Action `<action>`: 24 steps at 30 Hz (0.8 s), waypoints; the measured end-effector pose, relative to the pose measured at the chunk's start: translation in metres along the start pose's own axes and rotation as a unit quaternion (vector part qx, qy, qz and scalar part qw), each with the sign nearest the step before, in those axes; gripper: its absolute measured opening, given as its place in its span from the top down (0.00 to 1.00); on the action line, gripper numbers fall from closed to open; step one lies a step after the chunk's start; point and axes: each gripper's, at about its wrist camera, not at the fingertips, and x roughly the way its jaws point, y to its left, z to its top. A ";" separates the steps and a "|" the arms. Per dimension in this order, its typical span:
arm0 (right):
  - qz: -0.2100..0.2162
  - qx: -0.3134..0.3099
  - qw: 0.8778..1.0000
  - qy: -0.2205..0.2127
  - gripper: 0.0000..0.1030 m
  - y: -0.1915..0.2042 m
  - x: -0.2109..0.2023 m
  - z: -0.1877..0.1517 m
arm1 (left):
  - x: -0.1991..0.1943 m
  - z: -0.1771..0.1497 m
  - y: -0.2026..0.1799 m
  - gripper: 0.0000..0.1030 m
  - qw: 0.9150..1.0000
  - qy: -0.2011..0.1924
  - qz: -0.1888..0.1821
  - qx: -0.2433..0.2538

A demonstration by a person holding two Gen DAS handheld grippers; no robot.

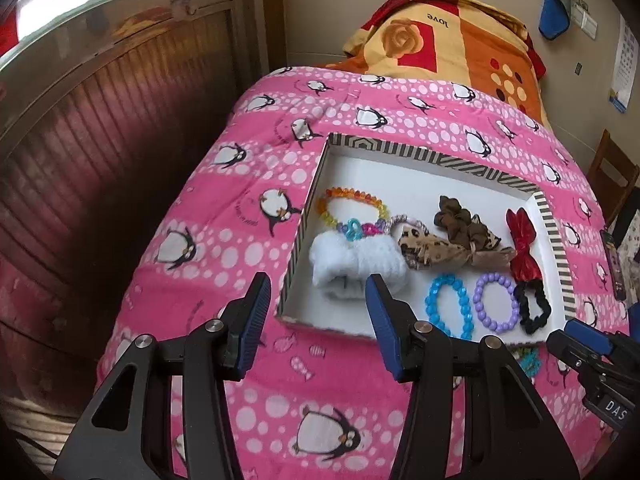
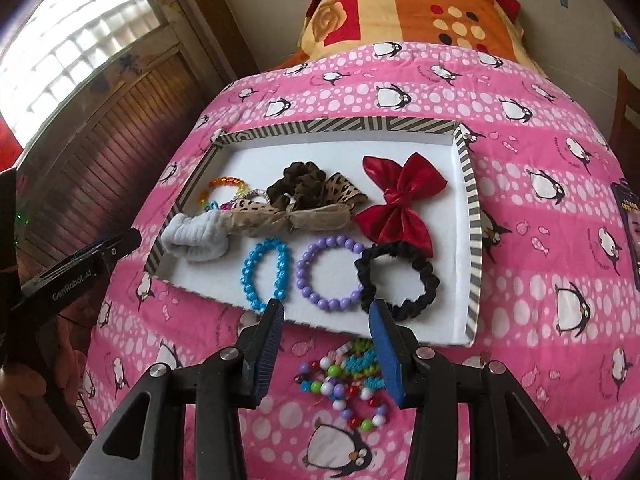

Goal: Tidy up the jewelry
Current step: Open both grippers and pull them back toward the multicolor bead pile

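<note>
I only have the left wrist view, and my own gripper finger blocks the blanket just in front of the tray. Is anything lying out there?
Observer: Yes. A loose heap of multicoloured beads lies on the pink blanket, just outside the near edge of the tray.
Operator: Anything else with it?
Observer: A teal beaded piece sits on the side of the heap nearest the tray.
Operator: Has the right gripper got hold of them?
Observer: No. The right gripper is open and empty, pointed at the heap.
</note>
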 end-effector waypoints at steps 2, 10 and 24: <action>-0.003 -0.004 1.000 0.000 0.59 0.005 -0.002 -0.004 | -0.002 -0.007 0.000 0.53 1.000 0.004 -0.002 0.000; -0.008 -0.009 1.000 0.004 0.59 0.015 -0.005 -0.020 | -0.009 -0.039 -0.002 0.53 1.000 0.019 0.001 0.005; -0.015 -0.017 1.000 0.016 0.57 0.027 -0.012 -0.045 | -0.018 -0.075 -0.003 0.53 0.999 0.030 0.003 0.012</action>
